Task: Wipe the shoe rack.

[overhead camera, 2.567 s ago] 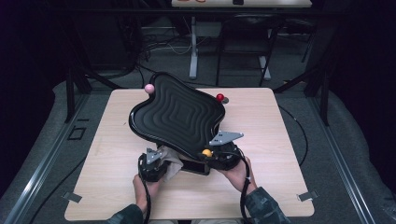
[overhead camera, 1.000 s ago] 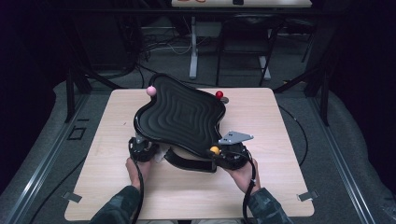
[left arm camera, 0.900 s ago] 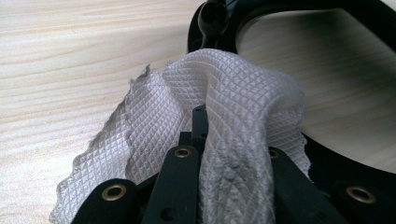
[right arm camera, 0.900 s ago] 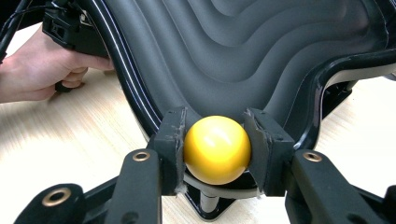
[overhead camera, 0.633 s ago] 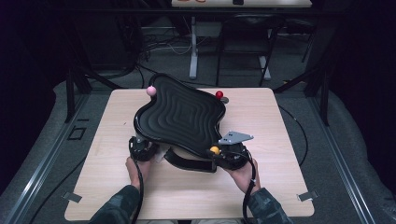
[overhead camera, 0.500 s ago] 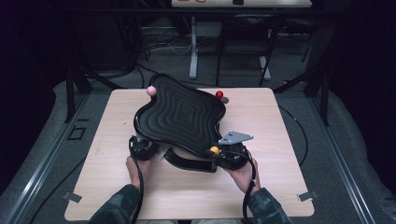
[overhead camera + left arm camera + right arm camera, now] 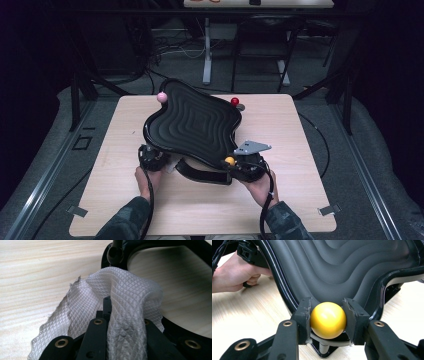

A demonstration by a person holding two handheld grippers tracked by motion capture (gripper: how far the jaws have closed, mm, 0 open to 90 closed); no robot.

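A black wavy tray rests tilted on a black base frame on the wooden table. Ball knobs stick out at its rim: pink at the far left, red at the far right, yellow at the near right. My right gripper is shut on the yellow ball, both pads pressing its sides. My left gripper sits at the tray's near left corner, shut on a white quilted cloth bunched over its jaws, close to the frame's post.
The table's near edge lies just behind my forearms. Bare wood lies left of the tray. Cables trail off the table's right side. Dark floor and metal stands lie beyond the far edge.
Since the earliest frame my left gripper has carried the cloth away from the person, up to the tray's near left corner. Over the last second nothing has moved.
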